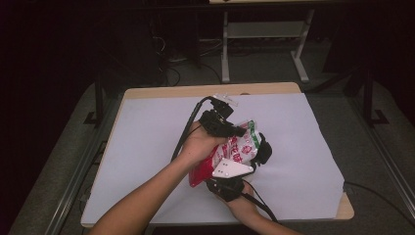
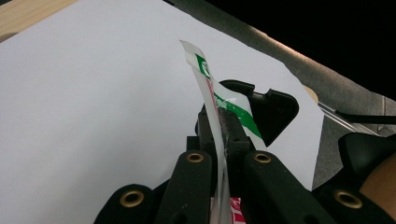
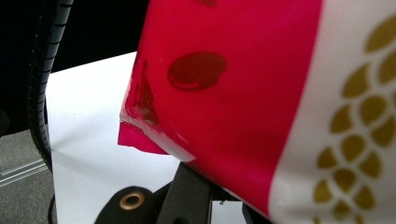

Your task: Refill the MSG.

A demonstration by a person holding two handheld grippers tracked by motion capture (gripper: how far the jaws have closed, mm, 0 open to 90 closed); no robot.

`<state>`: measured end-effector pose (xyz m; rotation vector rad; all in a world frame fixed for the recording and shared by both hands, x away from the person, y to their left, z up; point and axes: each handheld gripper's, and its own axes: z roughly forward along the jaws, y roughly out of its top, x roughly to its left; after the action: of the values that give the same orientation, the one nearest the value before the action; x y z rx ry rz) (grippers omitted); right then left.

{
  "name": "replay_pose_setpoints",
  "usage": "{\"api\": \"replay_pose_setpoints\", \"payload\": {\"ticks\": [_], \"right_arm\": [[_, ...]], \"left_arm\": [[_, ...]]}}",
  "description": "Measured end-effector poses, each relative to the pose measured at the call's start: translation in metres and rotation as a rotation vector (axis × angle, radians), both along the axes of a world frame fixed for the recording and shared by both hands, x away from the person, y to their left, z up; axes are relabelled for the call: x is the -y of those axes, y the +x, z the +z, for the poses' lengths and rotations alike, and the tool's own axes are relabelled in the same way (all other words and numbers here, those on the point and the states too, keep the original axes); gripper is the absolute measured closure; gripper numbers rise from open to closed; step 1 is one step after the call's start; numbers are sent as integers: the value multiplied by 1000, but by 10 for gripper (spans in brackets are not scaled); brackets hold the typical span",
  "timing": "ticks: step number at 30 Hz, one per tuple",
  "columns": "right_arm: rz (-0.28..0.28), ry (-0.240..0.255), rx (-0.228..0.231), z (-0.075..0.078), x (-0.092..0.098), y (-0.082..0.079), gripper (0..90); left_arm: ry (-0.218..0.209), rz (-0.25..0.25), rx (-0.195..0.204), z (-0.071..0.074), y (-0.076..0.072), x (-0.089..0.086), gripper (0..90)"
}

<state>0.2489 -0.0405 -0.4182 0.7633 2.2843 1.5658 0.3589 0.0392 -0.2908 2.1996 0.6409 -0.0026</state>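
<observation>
Both your left gripper (image 1: 238,130) and right gripper (image 1: 260,152) clamp the crinkly red-and-white plastic snack bag (image 1: 234,152); pull unevenly and the seal could rip, spilling contents.

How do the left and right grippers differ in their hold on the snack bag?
The left gripper pinches the snack bag at its thin green-and-white edge; the right gripper clamps its red part. In the high view the left sits farther up the table, the right nearer the person. Both are shut on it.

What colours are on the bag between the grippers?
Red and white bag with a green edge and gold dots; best in the right gripper view.
</observation>
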Motion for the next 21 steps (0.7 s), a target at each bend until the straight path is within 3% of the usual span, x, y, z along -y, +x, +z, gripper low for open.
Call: {"api": "replay_pose_setpoints", "payload": {"ticks": [21], "right_arm": [[9, -4, 5, 0, -1, 0, 900]], "left_arm": [[2, 5, 2, -1, -1, 3, 900]]}}
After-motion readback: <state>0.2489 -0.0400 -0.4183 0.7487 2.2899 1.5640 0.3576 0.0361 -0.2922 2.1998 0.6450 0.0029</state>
